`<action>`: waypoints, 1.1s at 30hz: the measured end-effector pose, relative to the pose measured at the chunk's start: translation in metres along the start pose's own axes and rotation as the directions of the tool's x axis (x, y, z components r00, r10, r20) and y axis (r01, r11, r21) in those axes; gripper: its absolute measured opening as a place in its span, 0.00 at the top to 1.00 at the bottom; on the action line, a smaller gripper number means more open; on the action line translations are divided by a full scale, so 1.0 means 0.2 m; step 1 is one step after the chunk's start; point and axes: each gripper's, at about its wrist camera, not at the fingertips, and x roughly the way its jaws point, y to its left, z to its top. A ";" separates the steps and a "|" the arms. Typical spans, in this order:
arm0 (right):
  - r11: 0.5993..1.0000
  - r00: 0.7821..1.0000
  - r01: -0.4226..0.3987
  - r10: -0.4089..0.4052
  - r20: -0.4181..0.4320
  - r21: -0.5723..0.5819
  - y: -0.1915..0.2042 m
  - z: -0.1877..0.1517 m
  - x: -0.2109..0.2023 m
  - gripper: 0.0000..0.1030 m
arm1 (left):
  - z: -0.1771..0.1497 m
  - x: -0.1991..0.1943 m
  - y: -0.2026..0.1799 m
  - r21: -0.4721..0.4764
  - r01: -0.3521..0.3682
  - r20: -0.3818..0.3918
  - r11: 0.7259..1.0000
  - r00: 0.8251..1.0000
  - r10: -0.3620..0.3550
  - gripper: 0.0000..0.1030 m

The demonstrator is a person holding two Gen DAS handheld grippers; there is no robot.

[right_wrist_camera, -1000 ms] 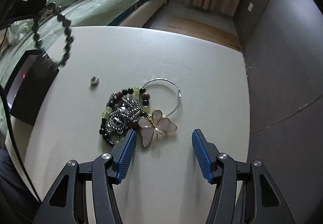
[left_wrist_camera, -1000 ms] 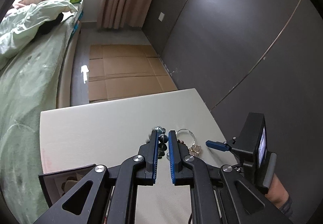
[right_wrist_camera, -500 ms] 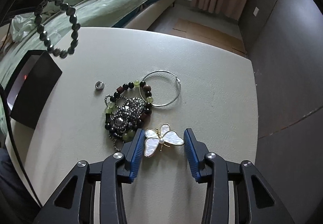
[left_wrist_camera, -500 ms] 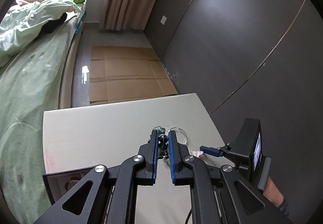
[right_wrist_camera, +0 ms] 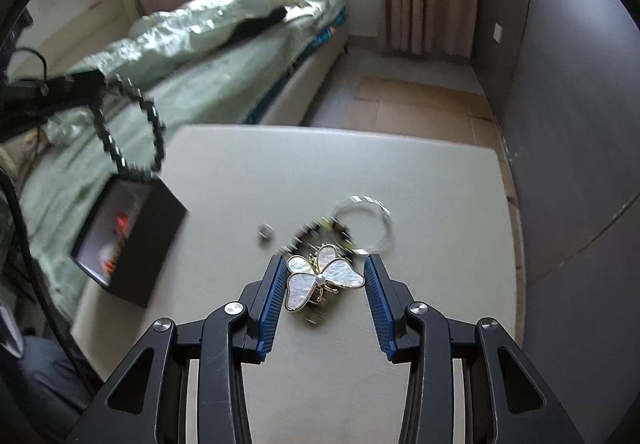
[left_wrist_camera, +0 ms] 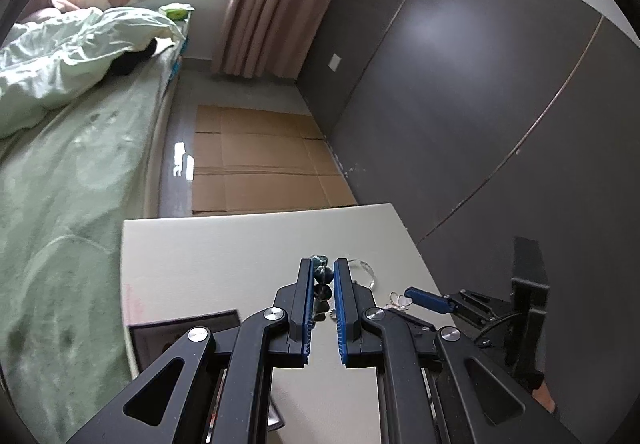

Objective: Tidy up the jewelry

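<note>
The left gripper [left_wrist_camera: 323,276] pinches a beaded bracelet [right_wrist_camera: 128,128] above the box [right_wrist_camera: 128,240] at the table's [right_wrist_camera: 420,180] left edge. The right gripper [right_wrist_camera: 325,278] clamps the butterfly clip [right_wrist_camera: 320,276]. No writing is legible.

L wrist cam low over table [left_wrist_camera: 224,252], R cam nearer (facing bed [right_wrist_camera: 224,76]), both share jewelry pile [right_wrist_camera: 324,240]

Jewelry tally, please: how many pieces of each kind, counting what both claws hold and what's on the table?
Bead bracelets: 2 (dark bead bracelet in left claw; mixed-bead bracelet on table)
Butterfly clip: 1, in right claw
Silver hoop: 1
Small ring: 1
Total: 5; the blurred pile may hide more.
</note>
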 end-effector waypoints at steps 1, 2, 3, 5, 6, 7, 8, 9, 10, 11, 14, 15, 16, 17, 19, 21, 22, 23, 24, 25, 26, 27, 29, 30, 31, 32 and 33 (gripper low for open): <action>1.000 1.000 -0.012 0.012 0.016 0.003 0.02 0.01 -0.01 0.60 | 0.00 -0.02 0.01 -0.001 -0.002 0.004 1.000 1.000 0.002 0.90; 1.000 0.999 -0.024 0.024 0.029 0.007 0.03 0.03 -0.01 0.60 | -0.01 -0.04 0.01 -0.001 -0.004 0.008 1.000 1.000 0.004 0.90; 0.999 0.999 -0.035 0.034 0.042 0.010 0.05 0.04 -0.02 0.60 | -0.01 -0.06 0.02 0.001 -0.008 0.014 1.000 1.000 0.008 0.90; 0.998 0.996 -0.059 0.057 0.071 0.021 0.09 0.08 -0.03 0.60 | -0.01 -0.09 0.04 0.003 -0.012 0.020 1.000 1.000 0.012 0.90; 0.997 0.994 -0.070 0.068 0.083 0.025 0.11 0.09 -0.04 0.60 | -0.01 -0.10 0.05 0.002 -0.014 0.021 1.000 1.000 0.014 0.90; 0.996 0.992 -0.080 0.077 0.097 0.027 0.13 0.09 -0.05 0.60 | -0.02 -0.11 0.06 0.000 -0.018 0.022 1.000 1.000 0.018 0.90; 0.996 0.991 -0.085 0.082 0.104 0.028 0.15 0.11 -0.05 0.60 | -0.03 -0.12 0.08 0.000 -0.023 0.020 1.000 1.000 0.023 0.90; 0.995 0.989 -0.094 0.090 0.115 0.028 0.17 0.11 -0.05 0.60 | -0.03 -0.13 0.09 -0.001 -0.026 0.019 1.000 0.999 0.026 0.90; 0.994 0.988 -0.103 0.099 0.123 0.027 0.20 0.12 -0.05 0.60 | -0.04 -0.13 0.10 -0.001 -0.031 0.014 1.000 0.999 0.031 0.90; 0.994 0.986 -0.110 0.106 0.127 0.025 0.21 0.12 -0.06 0.60 | -0.04 -0.13 0.12 0.001 -0.033 0.010 0.999 0.999 0.033 0.90; 0.990 0.982 -0.139 0.135 0.129 0.020 0.27 0.13 -0.04 0.60 | -0.07 -0.12 0.15 0.011 -0.036 -0.011 0.999 0.999 0.036 0.90; 0.990 0.982 -0.143 0.139 0.128 0.018 0.29 0.13 -0.04 0.60 | -0.08 -0.12 0.16 0.019 -0.041 -0.023 0.999 0.999 0.041 0.90; 0.990 0.982 -0.144 0.141 0.126 0.015 0.31 0.13 -0.03 0.60 | -0.09 -0.11 0.17 0.029 -0.056 -0.032 0.998 0.998 0.057 0.90; 0.989 0.982 -0.146 0.143 0.123 0.011 0.32 0.12 -0.03 0.60 | -0.10 -0.10 0.18 0.042 -0.076 -0.041 0.996 0.996 0.078 0.90; 0.989 0.982 -0.150 0.148 0.117 0.005 0.35 0.12 -0.01 0.60 | -0.13 -0.08 0.20 0.058 -0.072 -0.072 0.996 0.995 0.076 0.90; 0.989 0.982 -0.151 0.150 0.110 -0.001 0.37 0.12 0.00 0.60 | -0.16 -0.03 0.20 0.091 -0.037 -0.132 0.995 0.990 0.049 0.90; 0.988 0.983 -0.152 0.151 0.109 -0.002 0.37 0.11 0.00 0.60 | -0.17 0.00 0.21 0.106 -0.048 -0.156 0.993 0.986 0.065 0.89; 0.988 0.983 -0.153 0.152 0.106 -0.004 0.38 0.11 0.00 0.60 | -0.19 0.01 0.21 0.112 -0.077 -0.167 0.991 0.981 0.095 0.89; 0.988 0.983 -0.155 0.155 0.104 -0.005 0.39 0.11 0.00 0.60 | -0.19 0.03 0.22 0.113 -0.113 -0.176 0.987 0.976 0.132 0.89; 0.987 0.982 -0.160 0.159 0.101 -0.004 0.40 0.11 0.01 0.60 | -0.19 0.04 0.24 0.108 -0.130 -0.181 0.986 0.972 0.148 0.89; 0.986 0.981 -0.165 0.164 0.099 -0.003 0.40 0.11 0.01 0.60 | -0.19 0.03 0.25 0.100 -0.135 -0.181 0.986 0.972 0.151 0.89; 0.985 0.980 -0.173 0.173 0.098 -0.002 0.41 0.11 0.02 0.60 | -0.18 0.02 0.28 0.083 -0.141 -0.175 0.987 0.972 0.154 0.88; 0.982 0.978 -0.186 0.186 0.096 -0.001 0.42 0.11 0.02 0.60 | -0.16 -0.01 0.32 0.038 -0.153 -0.157 0.988 0.975 0.157 0.81; 0.981 0.977 -0.193 0.192 0.096 -0.002 0.43 0.11 0.02 0.60 | -0.15 -0.03 0.35 0.013 -0.160 -0.143 0.987 0.977 0.160 0.69; 0.979 0.975 -0.202 0.202 0.095 -0.004 0.44 0.12 0.03 0.60 | -0.14 -0.04 0.37 -0.003 -0.167 -0.129 0.986 0.978 0.165 0.55; 0.977 0.973 -0.212 0.211 0.093 -0.006 0.46 0.12 0.03 0.60 | -0.13 -0.06 0.39 -0.018 -0.175 -0.115 0.984 0.978 0.171 0.49; 0.976 0.971 -0.220 0.219 0.092 -0.008 0.47 0.12 0.03 0.60 | -0.12 -0.08 0.41 -0.037 -0.180 -0.099 0.983 0.979 0.176 0.41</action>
